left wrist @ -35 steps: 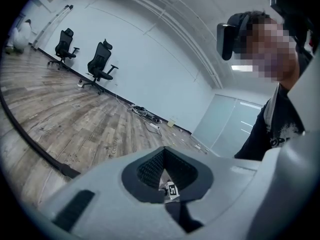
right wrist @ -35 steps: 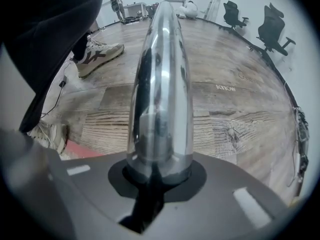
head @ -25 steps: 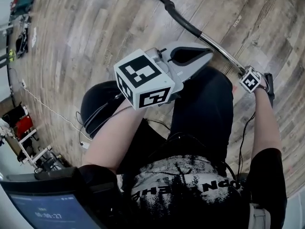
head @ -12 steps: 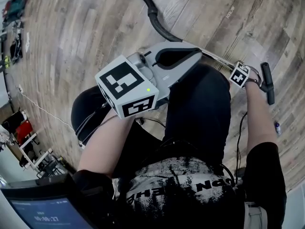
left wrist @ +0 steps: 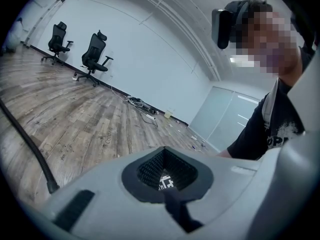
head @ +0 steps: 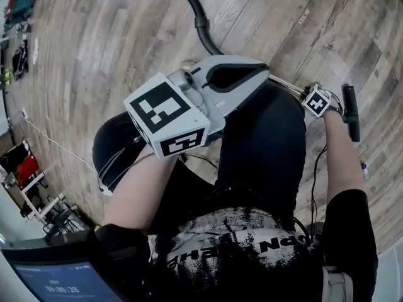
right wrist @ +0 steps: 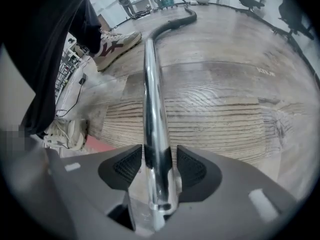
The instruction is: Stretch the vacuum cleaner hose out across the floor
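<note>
The vacuum's black hose [head: 195, 11] runs in from the top and passes behind my left gripper [head: 264, 73]. It continues as a chrome wand tube [head: 286, 83] towards my right gripper [head: 315, 97]. In the right gripper view the chrome tube [right wrist: 152, 99] lies between the jaws of my right gripper [right wrist: 159, 159]. These jaws have just been opening, and the pads stand slightly off the tube. The black bent handle and hose [right wrist: 175, 21] lie farther along the floor. My left gripper [left wrist: 168, 191] is shut on nothing and hangs above the floor, with the hose [left wrist: 30, 144] at its left.
Wooden floor all round. Two office chairs [left wrist: 95, 51] and loose cables [left wrist: 140, 104] stand by the far wall. The person's shoe [right wrist: 115, 41] is beside the tube. A white cable [head: 56, 143], a red-seated frame [head: 28, 168] and a screen [head: 50, 275] are at the left.
In the head view the hose bend and chrome tube have shifted left and nearer. My right hand has moved a little up the picture along the tube. The left gripper has hardly moved.
</note>
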`<state>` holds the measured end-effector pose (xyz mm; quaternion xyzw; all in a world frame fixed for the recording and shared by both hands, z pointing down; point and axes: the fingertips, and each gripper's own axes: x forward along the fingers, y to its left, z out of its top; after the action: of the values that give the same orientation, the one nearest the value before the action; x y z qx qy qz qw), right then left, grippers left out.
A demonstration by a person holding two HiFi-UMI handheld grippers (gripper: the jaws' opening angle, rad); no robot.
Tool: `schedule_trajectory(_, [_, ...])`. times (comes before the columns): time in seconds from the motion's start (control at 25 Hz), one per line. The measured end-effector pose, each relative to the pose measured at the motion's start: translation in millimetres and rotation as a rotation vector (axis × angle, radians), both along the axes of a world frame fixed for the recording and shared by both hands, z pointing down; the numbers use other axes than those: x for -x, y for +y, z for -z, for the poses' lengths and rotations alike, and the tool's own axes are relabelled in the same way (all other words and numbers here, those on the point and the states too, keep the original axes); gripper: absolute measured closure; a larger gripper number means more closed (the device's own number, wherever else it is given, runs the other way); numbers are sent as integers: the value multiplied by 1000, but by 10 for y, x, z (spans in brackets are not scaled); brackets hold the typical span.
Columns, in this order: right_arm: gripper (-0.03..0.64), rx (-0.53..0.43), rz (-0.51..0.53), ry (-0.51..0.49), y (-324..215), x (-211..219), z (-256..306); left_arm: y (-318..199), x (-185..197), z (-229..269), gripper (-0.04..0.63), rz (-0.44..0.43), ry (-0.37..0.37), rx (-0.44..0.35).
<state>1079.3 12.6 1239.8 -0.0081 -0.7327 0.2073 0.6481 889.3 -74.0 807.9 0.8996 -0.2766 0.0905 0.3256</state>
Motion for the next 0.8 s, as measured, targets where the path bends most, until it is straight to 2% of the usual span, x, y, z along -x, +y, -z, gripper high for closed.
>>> schedule_trajectory(0.08, [367,30,5,1,78,-9,6,42,-28,-5,594,-1,-4,-3])
schedule_trajectory(0.24, [356,-72,68,30,-90,-3,19,71,-37,-10,595,3,-10,-13])
schedule_trajectory(0.32, [359,-82,65,37,-92,-3,20,62,-37,0,594,0,-9,-18])
schedule_trajectory(0.44, [363,-28,21,66,41,-60,11,37,-10,31,595,-3,5,-21])
schedule_trajectory(0.6, [396,-14,-24,213,46,-412,88,-32,78,106,594,7,26,-33])
schedule_trajectory(0.72, [416,56,-103,83,160,-145,195,-109,149,196,594,6,37,-60])
schedule_trajectory(0.8, [430,85,-125,124,188,-203,360,-196,209,258,594,-7,52,-86])
